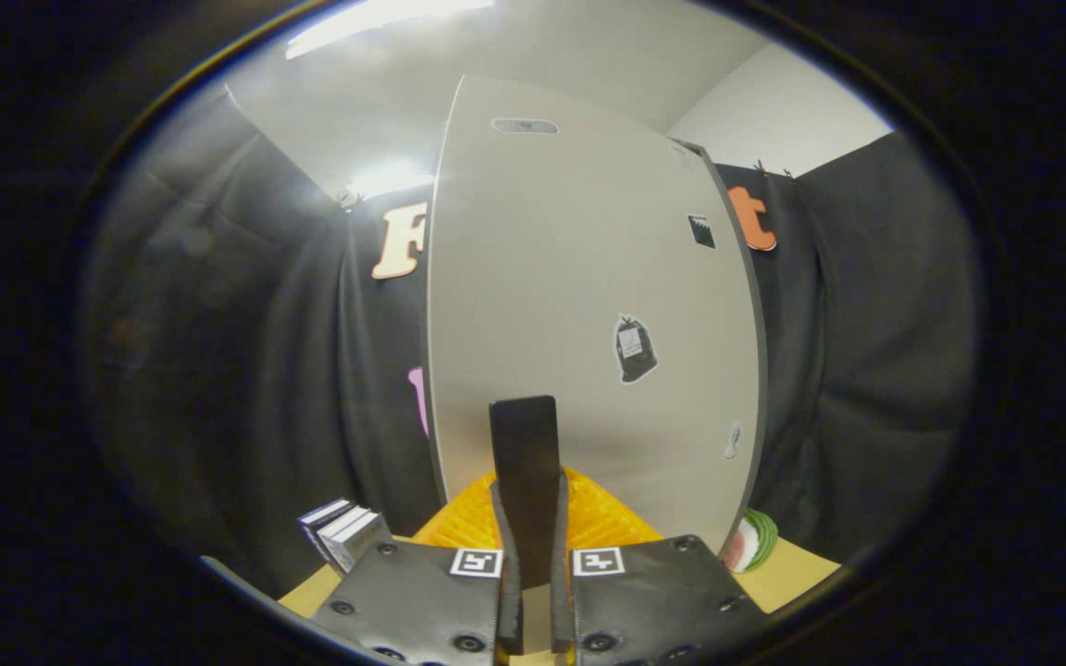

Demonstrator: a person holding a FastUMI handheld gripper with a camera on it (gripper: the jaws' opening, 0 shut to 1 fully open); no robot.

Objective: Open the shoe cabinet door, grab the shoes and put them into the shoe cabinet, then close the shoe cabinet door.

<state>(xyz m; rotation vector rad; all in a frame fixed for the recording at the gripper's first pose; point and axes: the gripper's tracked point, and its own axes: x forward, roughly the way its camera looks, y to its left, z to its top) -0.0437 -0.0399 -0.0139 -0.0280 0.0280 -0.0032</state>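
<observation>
The tall beige shoe cabinet door [579,305] stands straight ahead of me and looks closed, with small dark stickers on its face and a grey oval near its top. My gripper [525,416] is shut. Its fingertips are pressed together and point at the lower part of the door, close in front of it. I see nothing held between the fingers. An orange ribbed thing [602,518] lies at the foot of the cabinet, just beyond and under the fingers. I cannot tell what it is.
The cabinet stands on a light wooden tabletop [792,569]. A few small upright books [348,536] stand to the left of the fingers. A green, white and red round object [751,541] sits by the cabinet's right lower corner. Black cloth walls hang behind and to both sides.
</observation>
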